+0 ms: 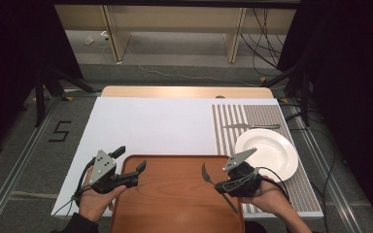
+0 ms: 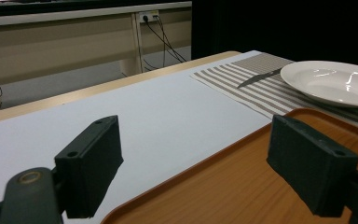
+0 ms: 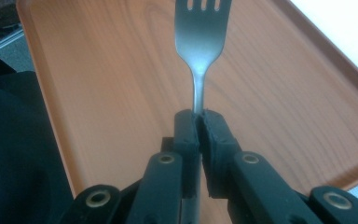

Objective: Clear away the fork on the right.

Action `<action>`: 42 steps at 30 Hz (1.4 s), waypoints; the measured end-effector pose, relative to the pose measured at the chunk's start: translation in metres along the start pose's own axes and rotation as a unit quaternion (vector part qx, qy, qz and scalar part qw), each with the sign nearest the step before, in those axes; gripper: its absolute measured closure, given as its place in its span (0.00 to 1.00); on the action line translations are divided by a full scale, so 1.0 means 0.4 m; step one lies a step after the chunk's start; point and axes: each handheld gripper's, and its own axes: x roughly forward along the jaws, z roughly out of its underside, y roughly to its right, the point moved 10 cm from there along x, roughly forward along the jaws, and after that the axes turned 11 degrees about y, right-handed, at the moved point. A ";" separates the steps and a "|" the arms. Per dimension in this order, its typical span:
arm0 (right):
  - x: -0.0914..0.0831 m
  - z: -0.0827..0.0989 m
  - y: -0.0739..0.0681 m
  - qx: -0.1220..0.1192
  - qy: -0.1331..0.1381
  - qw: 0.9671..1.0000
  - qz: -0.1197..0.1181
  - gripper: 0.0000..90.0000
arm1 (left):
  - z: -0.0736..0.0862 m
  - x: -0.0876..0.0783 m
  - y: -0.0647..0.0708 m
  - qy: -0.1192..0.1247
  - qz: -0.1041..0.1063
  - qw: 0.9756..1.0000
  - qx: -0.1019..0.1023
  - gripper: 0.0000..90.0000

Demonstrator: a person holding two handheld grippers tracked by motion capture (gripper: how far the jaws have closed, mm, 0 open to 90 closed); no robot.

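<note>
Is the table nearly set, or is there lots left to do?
Partly done, it seems. The plate and knife already lie on the striped mat. Right now the right gripper is clamped on a fork above the brown tray; the left gripper is open. Probably left: laying the fork by the plate.

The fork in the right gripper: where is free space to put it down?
Free: the placemat strip left of the plate, the white sheet beyond the tray, and the tray itself. Crowded: behind the plate, where the knife lies. The right gripper holds the fork.
</note>
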 end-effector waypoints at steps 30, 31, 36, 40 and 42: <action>0.089 0.042 0.006 0.033 -0.095 0.995 0.004 0.95 | 0.001 0.001 0.000 -0.001 0.000 1.000 0.000 0.19; 0.094 0.045 0.007 0.033 -0.098 0.995 0.003 0.95 | 0.001 0.001 0.000 -0.001 0.000 1.000 0.000 0.19; 0.114 0.056 0.004 0.027 -0.118 0.993 0.001 0.95 | 0.002 0.001 0.000 -0.001 0.001 1.000 0.000 0.19; 0.126 0.062 0.000 0.028 -0.131 0.991 0.004 0.95 | 0.002 0.000 0.001 -0.001 0.001 1.000 -0.001 0.19; 0.131 0.065 0.001 0.025 -0.136 0.990 0.005 0.95 | 0.002 0.000 0.001 -0.001 0.001 1.000 -0.001 0.19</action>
